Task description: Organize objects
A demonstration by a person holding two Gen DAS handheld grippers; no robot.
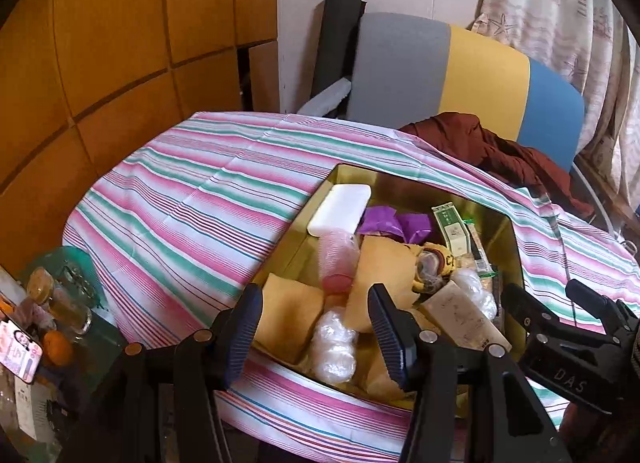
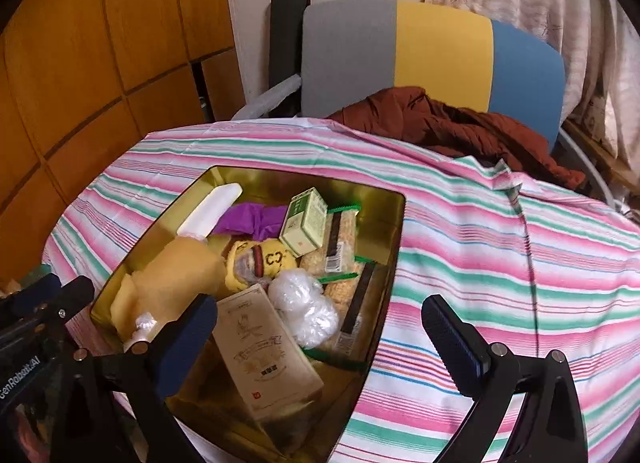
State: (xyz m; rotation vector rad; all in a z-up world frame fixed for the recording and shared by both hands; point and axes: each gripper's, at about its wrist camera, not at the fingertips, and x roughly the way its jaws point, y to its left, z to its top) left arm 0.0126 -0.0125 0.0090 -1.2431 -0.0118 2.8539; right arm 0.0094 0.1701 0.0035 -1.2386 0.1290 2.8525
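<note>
On the far left, beside the striped tablecloth (image 1: 192,199), glass jars (image 1: 68,303) and an orange (image 1: 56,347) crowd a side surface, well apart from your work. Moving right, your left gripper (image 1: 316,327) hovers over the near end of the gold tin (image 1: 352,175), its jaws partly open with nothing between the pads; below them lie a yellow cloth (image 1: 288,319) and a wad of clear plastic (image 1: 334,347), neither touched. Everything to be sorted sits heaped inside the tin: a white case (image 1: 340,205) leaning against the far left wall, purple paper (image 1: 394,223) beside it, a pink plastic cup (image 1: 338,263) on its side, a yellow stuffed toy (image 2: 260,259) in the middle, a green box (image 2: 304,221) propped upright toward the back, a tan carton (image 2: 264,347) lying flat near you, and snack packets (image 2: 344,247) stacked along the right wall, probably tossed in rather than arranged. Further right, your right gripper (image 2: 320,335) is spread as wide as it goes and holds nothing, straddling the tin's near right corner, likely ready to take a bulky item such as the carton. Beyond the table stands a chair (image 2: 432,51) draped with a brown garment (image 2: 440,123).
</note>
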